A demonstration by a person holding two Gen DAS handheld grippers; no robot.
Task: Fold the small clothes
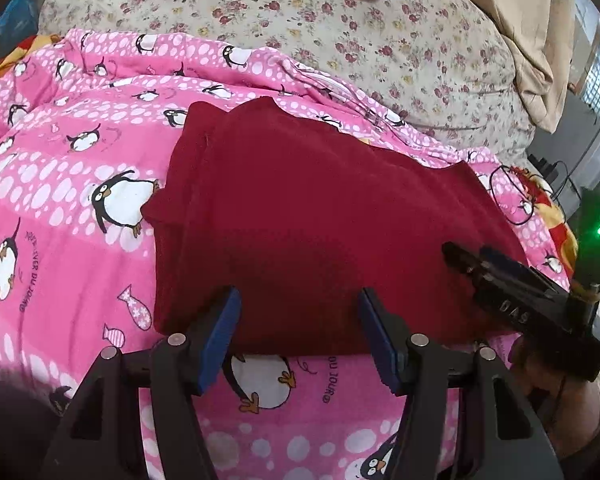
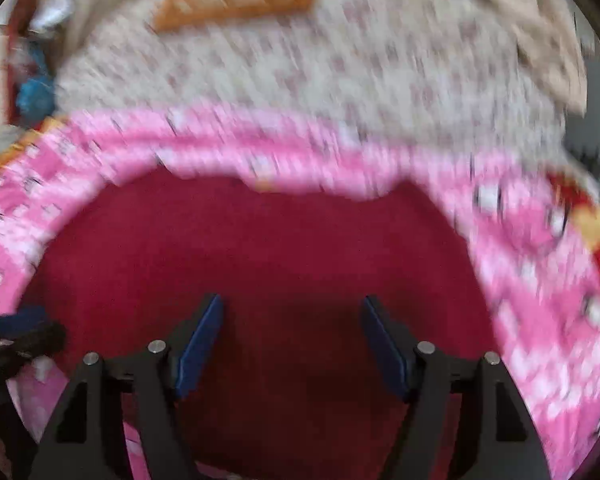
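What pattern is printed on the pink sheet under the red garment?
Penguins and white spots on the pink sheet, clearest in the left wrist view; the red garment lies on it.

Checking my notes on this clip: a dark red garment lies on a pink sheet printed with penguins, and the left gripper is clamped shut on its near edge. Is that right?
Not quite. The dark red garment does lie on the pink penguin sheet, but the left gripper is not clamped on it: the left wrist view shows its jaws apart over the near edge, with nothing pinched.
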